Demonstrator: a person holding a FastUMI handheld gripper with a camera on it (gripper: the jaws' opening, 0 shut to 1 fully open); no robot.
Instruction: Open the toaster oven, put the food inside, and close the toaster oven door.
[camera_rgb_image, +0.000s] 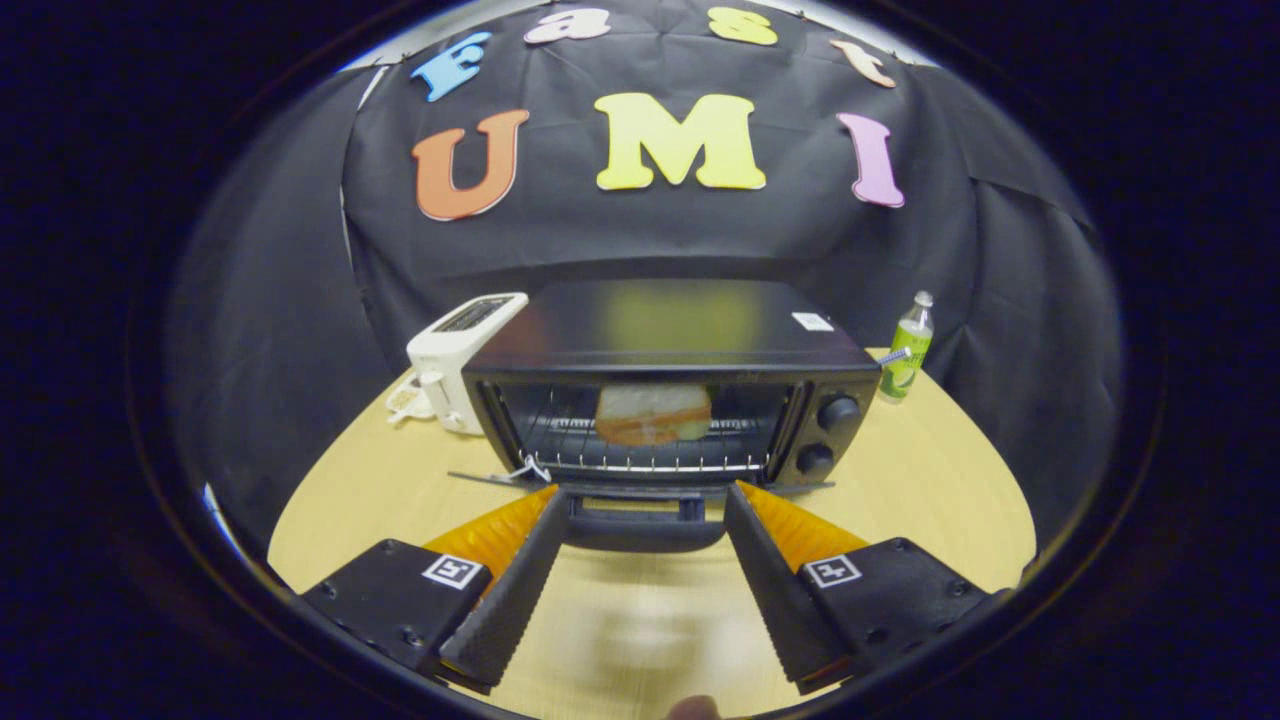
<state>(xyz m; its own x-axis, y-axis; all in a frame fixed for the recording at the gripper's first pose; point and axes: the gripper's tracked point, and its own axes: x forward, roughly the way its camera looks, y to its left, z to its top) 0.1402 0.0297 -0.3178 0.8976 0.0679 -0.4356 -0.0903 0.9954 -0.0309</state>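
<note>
A: How is the gripper held at this moment?

B: It is spread wide, and nothing is clasped. The two fingers are seen well apart, one to either side of the handle of the toaster oven door. Whether the tips are touching the handle cannot be told; no pressing from both sides is shown.

A: And the door itself?

B: It is dropped down flat, so that its edge and handle lie just between the fingertips. The toaster oven is found straight ahead of the fingers, with its cavity laid open.

A: Where is the food?

B: The food, a slice of bread or a sandwich by its look, is seen inside the oven, resting on the wire rack, beyond the fingertips and roughly in line with the gap between them.

A: What else is set about?

B: Two knobs are seen on the oven's front, ahead of the right finger. A white toaster is placed beside the oven, beyond the left finger. A green bottle is stood beyond the oven's far right corner. Everything is carried on a pale wooden table.
</note>
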